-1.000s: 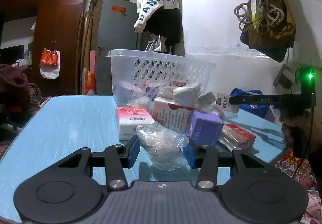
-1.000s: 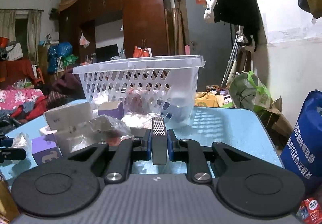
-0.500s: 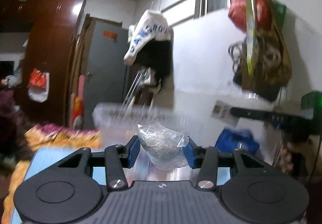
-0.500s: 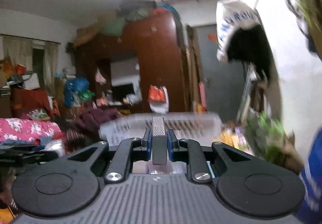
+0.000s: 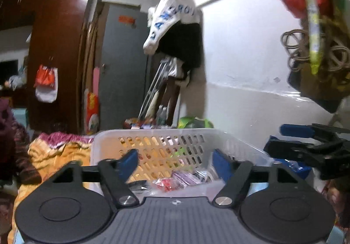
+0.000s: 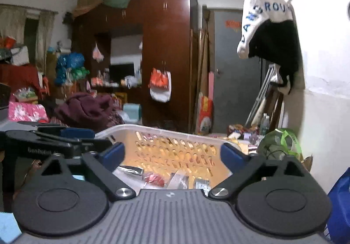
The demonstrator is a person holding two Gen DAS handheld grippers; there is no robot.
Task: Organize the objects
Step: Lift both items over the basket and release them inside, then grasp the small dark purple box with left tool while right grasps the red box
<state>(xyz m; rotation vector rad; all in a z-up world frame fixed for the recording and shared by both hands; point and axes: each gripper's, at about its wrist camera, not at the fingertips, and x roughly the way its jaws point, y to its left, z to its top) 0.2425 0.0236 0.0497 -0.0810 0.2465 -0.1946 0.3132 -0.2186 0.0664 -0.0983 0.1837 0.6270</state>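
The white perforated basket sits just below and ahead of both grippers. My left gripper hangs over its near rim, jaws opening, with nothing between the blue pads. In the basket lie several packets, among them a red one and a purple one. My right gripper is also above the basket, jaws opening wide and empty. Below it I see a silver packet, a red packet and a grey block. Each gripper shows at the edge of the other's view.
A white wall with hanging bags runs along the right. A dark wardrobe and grey door stand behind. A jacket hangs overhead. Orange bedding lies left of the basket.
Both grippers rose from table height to above the basket. The left let go of the clear plastic bag and the right let go of the grey block. Both now stand open.
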